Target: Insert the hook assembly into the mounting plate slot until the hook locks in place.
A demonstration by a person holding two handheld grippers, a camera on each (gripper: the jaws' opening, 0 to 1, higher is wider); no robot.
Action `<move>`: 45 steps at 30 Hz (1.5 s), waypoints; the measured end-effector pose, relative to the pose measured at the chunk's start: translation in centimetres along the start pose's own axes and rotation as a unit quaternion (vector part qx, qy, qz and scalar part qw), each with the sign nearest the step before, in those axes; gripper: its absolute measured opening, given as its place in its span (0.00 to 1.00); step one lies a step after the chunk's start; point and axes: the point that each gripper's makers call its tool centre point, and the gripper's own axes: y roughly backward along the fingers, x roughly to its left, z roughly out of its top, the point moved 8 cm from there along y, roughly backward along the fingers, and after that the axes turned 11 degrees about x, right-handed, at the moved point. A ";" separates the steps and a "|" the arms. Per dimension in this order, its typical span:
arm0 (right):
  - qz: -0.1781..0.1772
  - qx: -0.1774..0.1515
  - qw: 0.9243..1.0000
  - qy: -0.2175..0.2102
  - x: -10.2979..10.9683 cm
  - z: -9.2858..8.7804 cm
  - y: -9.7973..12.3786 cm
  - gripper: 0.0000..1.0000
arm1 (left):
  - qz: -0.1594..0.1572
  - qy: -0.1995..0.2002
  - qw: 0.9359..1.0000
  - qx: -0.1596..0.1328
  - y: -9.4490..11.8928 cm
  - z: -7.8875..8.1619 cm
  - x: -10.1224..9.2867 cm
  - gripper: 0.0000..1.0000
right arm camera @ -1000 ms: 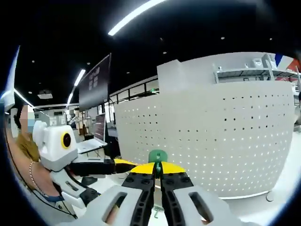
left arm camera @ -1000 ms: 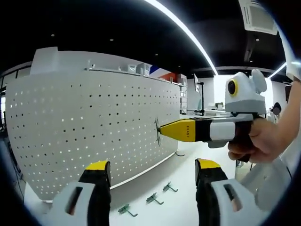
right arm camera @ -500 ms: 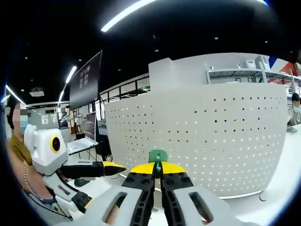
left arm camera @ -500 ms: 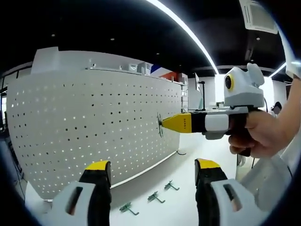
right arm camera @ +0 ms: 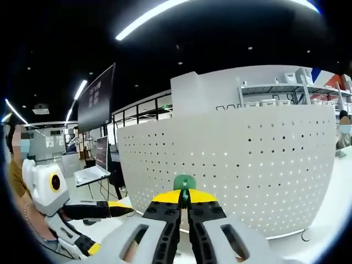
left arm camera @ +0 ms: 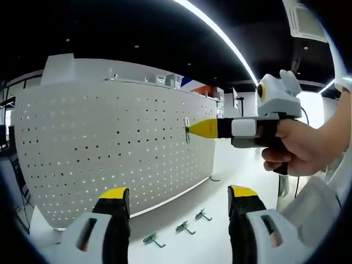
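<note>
White tabletop (left arm camera: 220, 242) runs under a tall curved pegboard (left arm camera: 110, 148) — the mounting plate of the task — with a dark ceiling and bright light strips above it.

In the left gripper view, the right gripper (left arm camera: 190, 130) comes in from 3 o'clock, held in a person's hand (left arm camera: 300, 148). Its yellow jaws are pressed together on the green hook (left arm camera: 187, 130), whose plate end sits against the pegboard face or just beside it; I cannot tell whether the pegs have entered the holes. Over the last second that gripper has risen and edged toward 11 o'clock on the board, so the hook now meets a higher row of holes than before. In the right gripper view the green hook tab (right arm camera: 184, 182) pokes out above the closed yellow tips at 6 o'clock, with the board straight ahead and larger than a second ago — the hand has closed in.

The left gripper (left arm camera: 179, 201) hangs at 6 o'clock with its jaws wide apart and nothing between them. Three spare hooks (left arm camera: 179, 226) lie on the tabletop near the board's foot.

My reading: the approach is nearly over, and what remains is the seating push until the hook locks. A slight misalignment with the holes could make the hook skid on the board.
</note>
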 end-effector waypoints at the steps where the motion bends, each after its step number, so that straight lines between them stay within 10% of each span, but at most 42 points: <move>1: 0.000 -0.001 1.000 0.000 0.0 0.1 -0.1 0.00 | 0.000 0.000 1.000 0.000 0.1 0.0 0.0 0.75; 45: -0.033 -0.056 0.997 0.028 -0.4 4.5 -4.1 0.00 | 0.034 0.014 0.999 -0.008 2.4 -1.7 0.4 0.75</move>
